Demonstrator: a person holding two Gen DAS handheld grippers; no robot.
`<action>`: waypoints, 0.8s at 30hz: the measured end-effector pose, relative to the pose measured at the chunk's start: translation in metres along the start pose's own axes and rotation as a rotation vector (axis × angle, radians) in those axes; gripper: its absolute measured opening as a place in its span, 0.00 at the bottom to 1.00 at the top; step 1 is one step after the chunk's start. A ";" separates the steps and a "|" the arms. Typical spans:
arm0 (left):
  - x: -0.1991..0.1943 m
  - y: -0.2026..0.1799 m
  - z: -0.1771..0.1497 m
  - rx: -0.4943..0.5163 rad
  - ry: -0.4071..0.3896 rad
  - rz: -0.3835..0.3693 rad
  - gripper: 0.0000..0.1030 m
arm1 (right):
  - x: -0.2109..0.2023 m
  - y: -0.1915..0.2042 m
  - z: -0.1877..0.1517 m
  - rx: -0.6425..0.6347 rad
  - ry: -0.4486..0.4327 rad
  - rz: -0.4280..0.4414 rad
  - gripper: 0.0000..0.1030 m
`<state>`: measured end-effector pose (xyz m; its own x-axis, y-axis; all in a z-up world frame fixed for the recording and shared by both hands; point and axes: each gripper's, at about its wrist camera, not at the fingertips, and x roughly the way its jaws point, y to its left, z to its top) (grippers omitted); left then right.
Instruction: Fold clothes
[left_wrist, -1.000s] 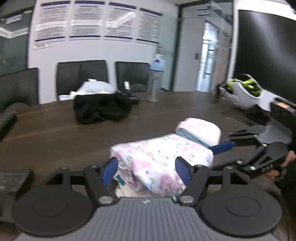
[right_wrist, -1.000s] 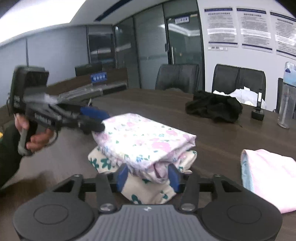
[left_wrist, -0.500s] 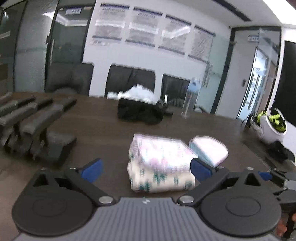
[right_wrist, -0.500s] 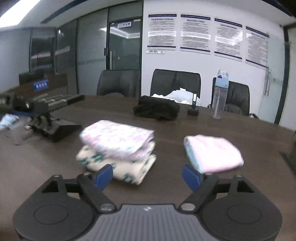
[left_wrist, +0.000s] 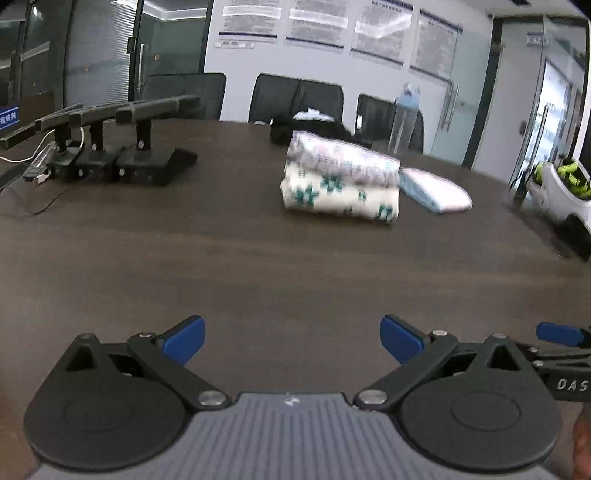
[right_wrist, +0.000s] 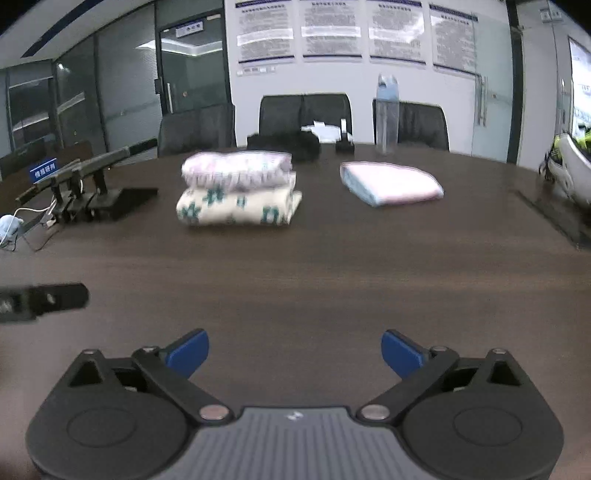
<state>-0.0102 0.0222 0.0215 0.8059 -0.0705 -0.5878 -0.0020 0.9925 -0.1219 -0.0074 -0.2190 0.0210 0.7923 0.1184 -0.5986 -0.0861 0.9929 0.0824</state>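
Both grippers pulled back from clothes; a second ago they were right at pink flowered bundle, now bare table (left_wrist: 258, 266) lies between.

Flowered bundle (right_wrist: 236, 171) sits on top of green-print bundle (right_wrist: 236, 210), neat stack. Pink folded cloth (right_wrist: 391, 182) lies apart to right. Looks like this stacking step is done.

Left gripper (left_wrist: 291, 338): jaws wide apart, nothing between.

Right gripper (right_wrist: 295, 352): jaws opening, almost full wide, nothing between, touching nothing.
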 end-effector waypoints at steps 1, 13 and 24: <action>-0.002 -0.001 -0.004 -0.003 0.003 -0.003 1.00 | -0.002 0.001 -0.005 0.008 0.002 0.002 0.97; 0.007 -0.010 -0.025 0.010 0.055 0.038 1.00 | -0.004 0.013 -0.027 0.014 0.006 -0.040 0.98; 0.016 -0.028 -0.027 0.108 0.060 0.100 1.00 | 0.007 0.014 -0.027 0.009 0.037 -0.049 1.00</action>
<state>-0.0131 -0.0092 -0.0058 0.7682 0.0262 -0.6396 -0.0140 0.9996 0.0241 -0.0195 -0.2035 -0.0035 0.7723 0.0700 -0.6314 -0.0419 0.9974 0.0593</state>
